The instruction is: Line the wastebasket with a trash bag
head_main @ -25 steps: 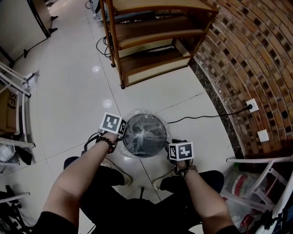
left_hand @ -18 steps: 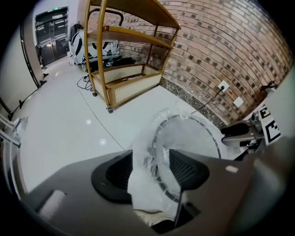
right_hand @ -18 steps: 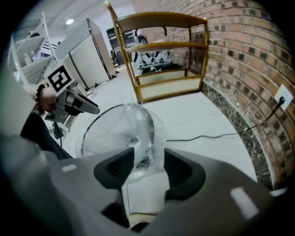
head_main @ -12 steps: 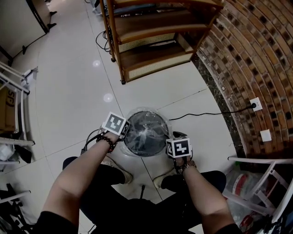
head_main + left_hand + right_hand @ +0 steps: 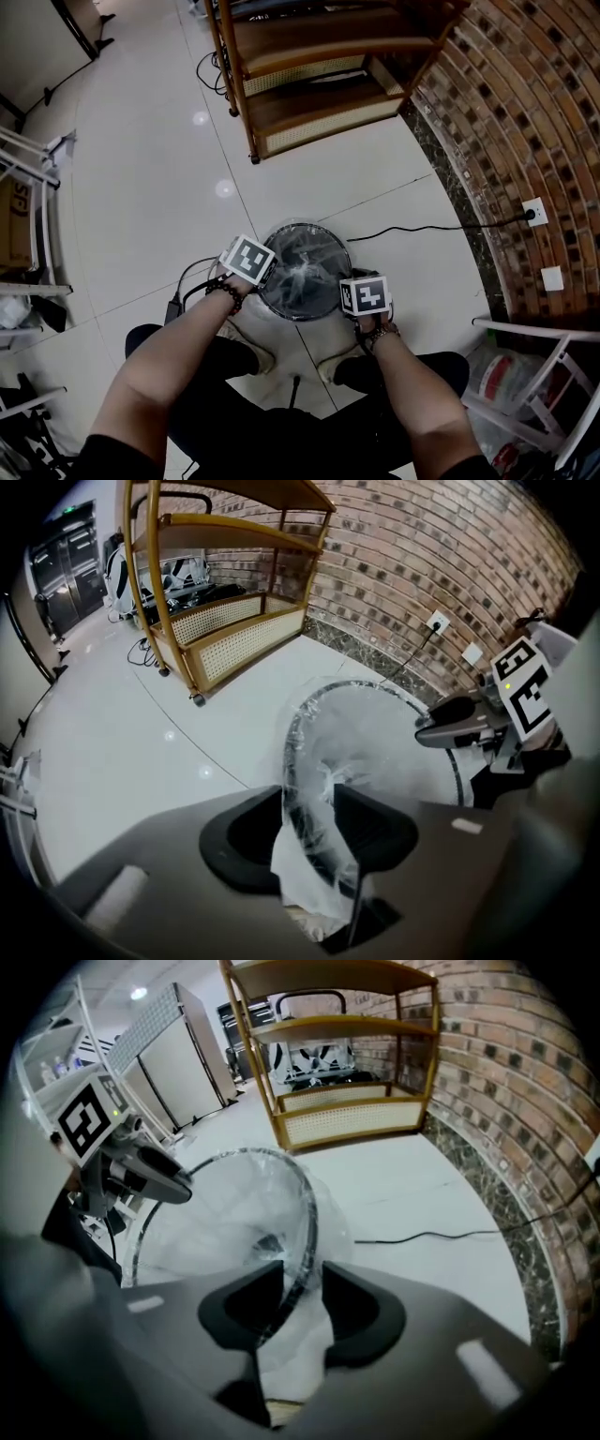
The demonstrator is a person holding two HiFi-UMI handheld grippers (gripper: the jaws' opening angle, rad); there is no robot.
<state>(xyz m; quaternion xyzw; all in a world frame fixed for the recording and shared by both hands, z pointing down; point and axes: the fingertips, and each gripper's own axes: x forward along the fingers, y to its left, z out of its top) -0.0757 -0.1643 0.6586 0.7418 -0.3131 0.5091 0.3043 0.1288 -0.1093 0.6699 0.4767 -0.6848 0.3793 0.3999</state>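
A round black wastebasket [image 5: 323,234] stands on the white floor between the person's feet, with a clear trash bag [image 5: 302,272] sagging inside it. My left gripper [image 5: 251,262] is at the rim's left side and my right gripper [image 5: 366,295] at its near right. In the left gripper view my gripper [image 5: 309,803] straddles the rim [image 5: 375,688] with bunched film between its jaws. In the right gripper view my gripper [image 5: 302,1293] also straddles the rim [image 5: 300,1185] and the bag [image 5: 216,1222]. Both pairs of jaws have just been closing onto the film.
A wooden shelf unit [image 5: 309,84] stands beyond the basket, a curved brick wall [image 5: 525,94] to the right. A black cable [image 5: 422,228] runs over the floor to a wall socket [image 5: 534,211]. White racks stand at the left [image 5: 28,187] and lower right [image 5: 544,375].
Both grippers have sunk lower at the basket's rim, one on each side. The left gripper's marker cube has rolled a little.
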